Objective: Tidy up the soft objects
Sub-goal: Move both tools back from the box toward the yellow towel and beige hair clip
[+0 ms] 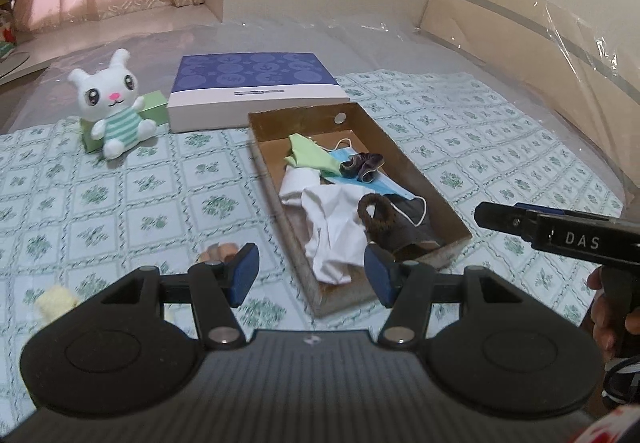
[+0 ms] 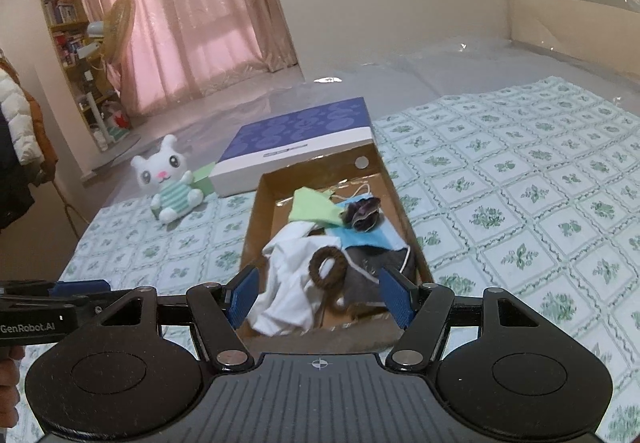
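Note:
An open cardboard box (image 1: 400, 151) (image 2: 404, 211) lies on the patterned bedspread. In it are a white cloth (image 1: 332, 227) (image 2: 292, 279), a green cloth (image 1: 310, 157) (image 2: 312, 209), a blue face mask (image 1: 384, 183) (image 2: 368, 237), a brown hair tie (image 1: 378, 217) (image 2: 328, 267), a dark scrunchie (image 1: 362, 165) (image 2: 362, 217) and a grey cloth (image 2: 364, 275). My left gripper (image 1: 310, 275) is open and empty, at the box's near left corner. My right gripper (image 2: 320, 295) is open and empty over the box's near end; it also shows at the right of the left wrist view (image 1: 496, 217).
A white plush bunny (image 1: 110, 103) (image 2: 170, 179) leans on a green block (image 1: 154, 107) at the back left. A blue-and-white box lid (image 1: 256, 87) (image 2: 304, 139) lies behind the box. A small orange-and-white item (image 1: 220, 251) and a pale yellow soft item (image 1: 56, 301) lie near my left gripper.

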{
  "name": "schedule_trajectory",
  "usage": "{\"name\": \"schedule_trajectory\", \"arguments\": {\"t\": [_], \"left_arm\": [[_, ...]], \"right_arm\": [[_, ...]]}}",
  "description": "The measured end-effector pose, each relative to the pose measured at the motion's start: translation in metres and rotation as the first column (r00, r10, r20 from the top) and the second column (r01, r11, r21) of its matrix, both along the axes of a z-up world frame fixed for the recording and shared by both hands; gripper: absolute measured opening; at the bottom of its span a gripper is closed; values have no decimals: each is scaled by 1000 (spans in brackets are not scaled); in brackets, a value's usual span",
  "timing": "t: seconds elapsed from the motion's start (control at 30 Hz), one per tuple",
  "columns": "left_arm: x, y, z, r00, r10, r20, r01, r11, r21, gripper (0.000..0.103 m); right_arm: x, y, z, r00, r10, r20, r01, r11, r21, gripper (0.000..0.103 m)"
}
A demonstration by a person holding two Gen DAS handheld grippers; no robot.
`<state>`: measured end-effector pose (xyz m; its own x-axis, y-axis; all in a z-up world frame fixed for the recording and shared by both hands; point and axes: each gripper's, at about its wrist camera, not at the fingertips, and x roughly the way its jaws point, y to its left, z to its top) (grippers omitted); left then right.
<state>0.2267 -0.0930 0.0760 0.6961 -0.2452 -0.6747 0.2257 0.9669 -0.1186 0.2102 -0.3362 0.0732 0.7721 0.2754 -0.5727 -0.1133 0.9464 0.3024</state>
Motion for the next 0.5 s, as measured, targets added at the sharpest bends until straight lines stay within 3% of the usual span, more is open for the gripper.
{"name": "schedule_trajectory", "arguments": {"t": [0.5], "left_arm": [[-75,35,5,999,31,8,-31,999,-14,55]], "right_arm": [[-56,33,-2,996,83,-13,-83,996,-12,66]]}}
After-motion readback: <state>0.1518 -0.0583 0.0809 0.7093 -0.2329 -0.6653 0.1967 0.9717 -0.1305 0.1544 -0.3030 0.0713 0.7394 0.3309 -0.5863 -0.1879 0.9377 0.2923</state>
